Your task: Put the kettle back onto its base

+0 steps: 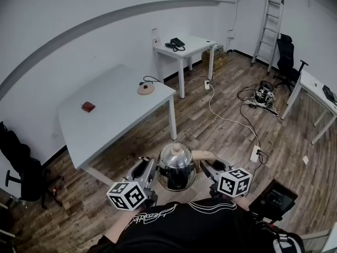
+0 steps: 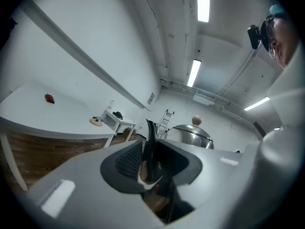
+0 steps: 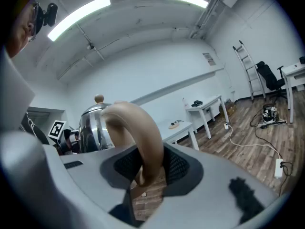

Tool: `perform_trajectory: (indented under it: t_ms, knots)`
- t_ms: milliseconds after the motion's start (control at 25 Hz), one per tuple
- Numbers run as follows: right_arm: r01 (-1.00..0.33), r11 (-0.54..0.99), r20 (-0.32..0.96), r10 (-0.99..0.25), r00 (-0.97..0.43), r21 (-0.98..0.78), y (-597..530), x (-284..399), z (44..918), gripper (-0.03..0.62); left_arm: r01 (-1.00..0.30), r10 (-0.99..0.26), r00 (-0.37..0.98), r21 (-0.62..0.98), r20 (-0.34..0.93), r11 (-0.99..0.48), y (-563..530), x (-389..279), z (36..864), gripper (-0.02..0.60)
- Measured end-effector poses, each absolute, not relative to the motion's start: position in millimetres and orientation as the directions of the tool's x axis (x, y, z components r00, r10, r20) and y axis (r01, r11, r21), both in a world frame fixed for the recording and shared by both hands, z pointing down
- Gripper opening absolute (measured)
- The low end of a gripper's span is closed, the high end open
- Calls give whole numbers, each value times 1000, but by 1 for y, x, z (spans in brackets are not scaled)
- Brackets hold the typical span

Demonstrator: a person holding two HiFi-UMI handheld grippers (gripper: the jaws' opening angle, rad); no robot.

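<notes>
Centrally, near the bottom of the head view, a steel kettle (image 1: pixel 176 167) was held above the wood floor (image 1: pixel 221 125). The left gripper (image 1: pixel 150 168) was clamped on its dark spout (image 2: pixel 150 142); the right gripper (image 1: pixel 209 167) grasped its tan handle (image 3: pixel 152 142). The round base (image 1: pixel 146 89) (corded) sat on the white table (image 1: pixel 110 115), upper left of the kettle.

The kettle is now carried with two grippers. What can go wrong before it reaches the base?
The left hand-held gripper pinches only the thin spout, which may slip; the kettle hangs over the floor, not the table.
The right hand-held gripper holds the curved handle, so the kettle could swing.
The base sits near the table's edge; a bump might push it off.
</notes>
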State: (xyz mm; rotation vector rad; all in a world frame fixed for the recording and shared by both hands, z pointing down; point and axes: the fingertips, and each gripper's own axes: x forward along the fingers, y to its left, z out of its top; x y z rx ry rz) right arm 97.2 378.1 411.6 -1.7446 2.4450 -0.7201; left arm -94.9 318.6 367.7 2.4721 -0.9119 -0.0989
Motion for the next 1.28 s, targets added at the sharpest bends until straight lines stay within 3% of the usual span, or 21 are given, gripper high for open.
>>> perform_trajectory:
  t_ms: [520,880,1280]
  knots:
    - [-884,229,236,-909,-344,-407,266,119,440,124,-580,-610,783,495,121,-647,206,-75,401,106]
    - [-883,198,298,-891,-343,-425,91,137,465,124,-588,-589,785,527,191,-614,32,-55,430,106]
    - [-892,289,274,-878,-392,-348,-84,134,441,124,-598,-619,770,508,152,-619,-126,-63,416,106]
